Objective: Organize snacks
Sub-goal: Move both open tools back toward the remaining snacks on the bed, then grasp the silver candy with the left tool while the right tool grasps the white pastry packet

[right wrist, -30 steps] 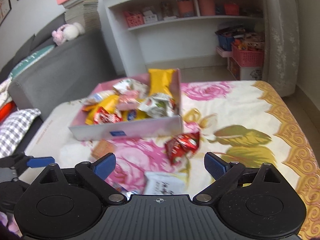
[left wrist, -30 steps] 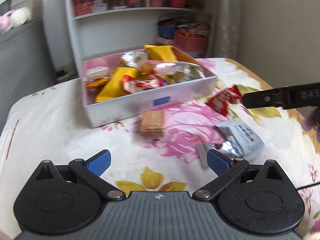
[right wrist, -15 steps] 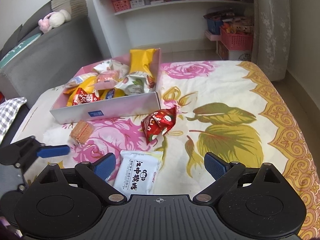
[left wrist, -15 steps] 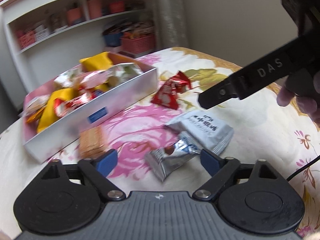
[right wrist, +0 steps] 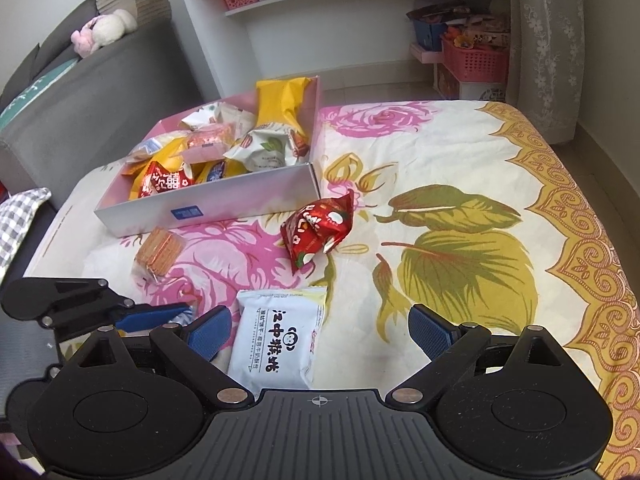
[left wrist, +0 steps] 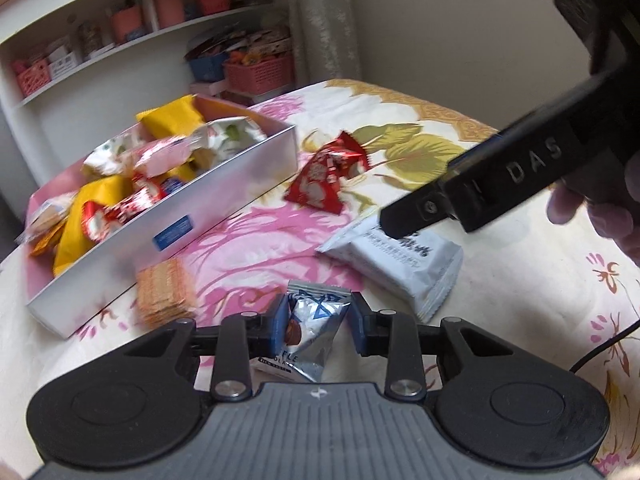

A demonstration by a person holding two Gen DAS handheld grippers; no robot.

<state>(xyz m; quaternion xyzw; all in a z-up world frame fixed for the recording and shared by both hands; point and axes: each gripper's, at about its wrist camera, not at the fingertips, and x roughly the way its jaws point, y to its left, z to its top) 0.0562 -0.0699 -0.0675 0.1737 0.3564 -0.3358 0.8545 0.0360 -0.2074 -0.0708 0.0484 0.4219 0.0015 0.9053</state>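
Pinching silver packet (left wrist: 316, 330) with left gripper (left wrist: 319, 322); right gripper (right wrist: 320, 330) gaping; box (right wrist: 240, 200) at 11 o'clock filling, three snacks waiting.

A flower-printed tablecloth (right wrist: 460, 168) covers the table, with a shallow pink snack box (right wrist: 224, 204) lying on its far left part (already heaped with packets). Just in front of the box lies an orange wafer pack (right wrist: 159, 250), and off its right front corner a red packet (right wrist: 320, 228). Nearer than these rest a white packet (right wrist: 280, 340) and a silver chocolate wrapper (left wrist: 316, 328).
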